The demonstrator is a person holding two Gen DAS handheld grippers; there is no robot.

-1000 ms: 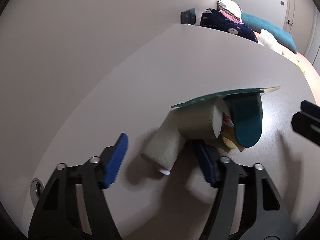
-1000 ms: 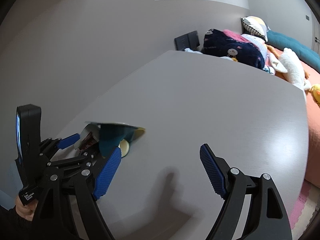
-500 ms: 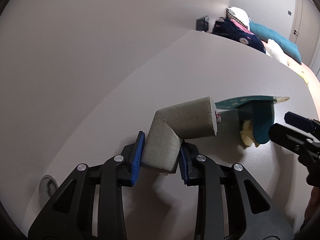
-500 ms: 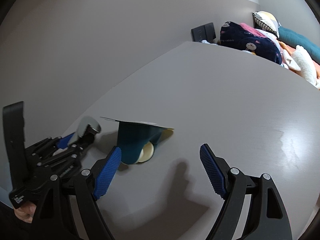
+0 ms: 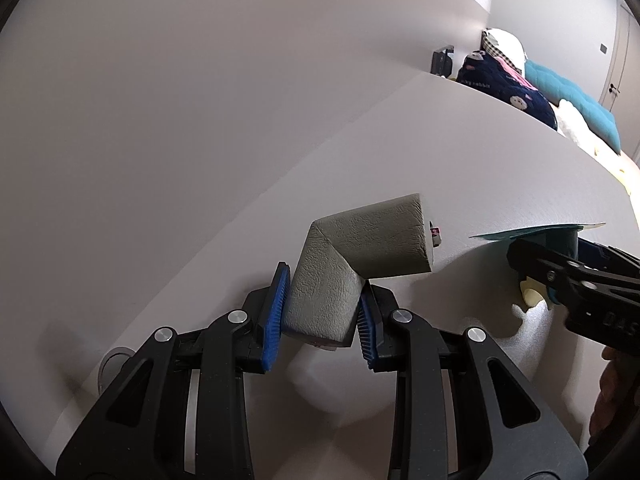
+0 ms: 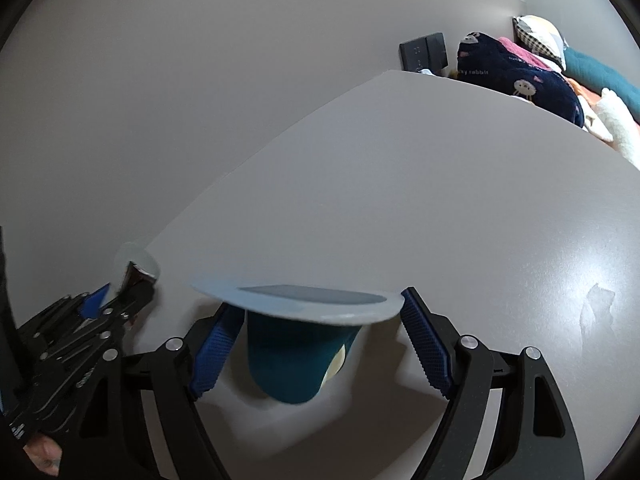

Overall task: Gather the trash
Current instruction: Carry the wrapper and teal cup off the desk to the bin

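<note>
Left wrist view: the left gripper (image 5: 322,316) is clamped on the lower arm of a grey L-shaped foam corner guard (image 5: 352,268). Both blue pads (image 5: 276,316) press against its sides. The guard's upper arm extends to the right, above the grey table (image 5: 460,152). At the right edge, the right gripper (image 5: 568,264) is positioned at a teal cup (image 5: 560,238) with a flat peeled lid. Whether the guard's base touches the table cannot be determined.

Right wrist view: the right gripper (image 6: 316,348) is spread wide, with one blue pad (image 6: 212,356) on each side of the teal cup (image 6: 288,364). Neither pad touches the cup. The cup lies on the table (image 6: 440,208), and its pale lid (image 6: 296,300) projects flat above it. The left gripper (image 6: 100,300) appears at the left edge with the end of the foam guard (image 6: 134,260). Bedding (image 6: 520,76) lies beyond the far table edge.
</note>
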